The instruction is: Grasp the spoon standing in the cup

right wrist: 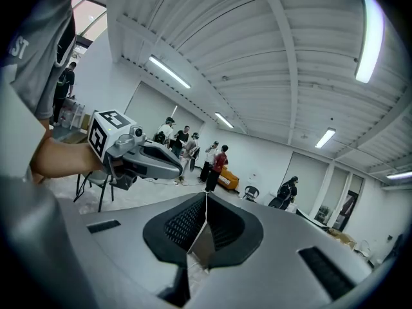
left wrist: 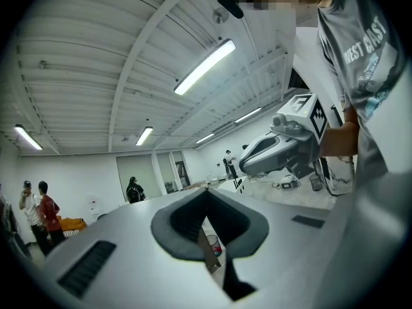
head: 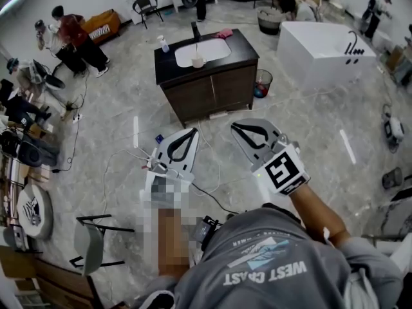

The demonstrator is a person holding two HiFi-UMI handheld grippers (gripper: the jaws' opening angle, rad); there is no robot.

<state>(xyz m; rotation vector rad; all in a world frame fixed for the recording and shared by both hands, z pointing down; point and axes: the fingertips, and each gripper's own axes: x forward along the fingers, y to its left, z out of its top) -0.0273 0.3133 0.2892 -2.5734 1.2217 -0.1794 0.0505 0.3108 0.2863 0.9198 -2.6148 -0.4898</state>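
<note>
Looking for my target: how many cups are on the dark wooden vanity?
1: a small pale cup at the front of the white basin on the vanity; none looks hidden.

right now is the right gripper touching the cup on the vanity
Apart. The head view shows the right gripper short of the vanity, with floor between it and the cup on top.

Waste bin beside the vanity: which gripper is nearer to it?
Right. The right gripper lies just below the waste bin in the head view; the left gripper lies farther down-left.
</note>
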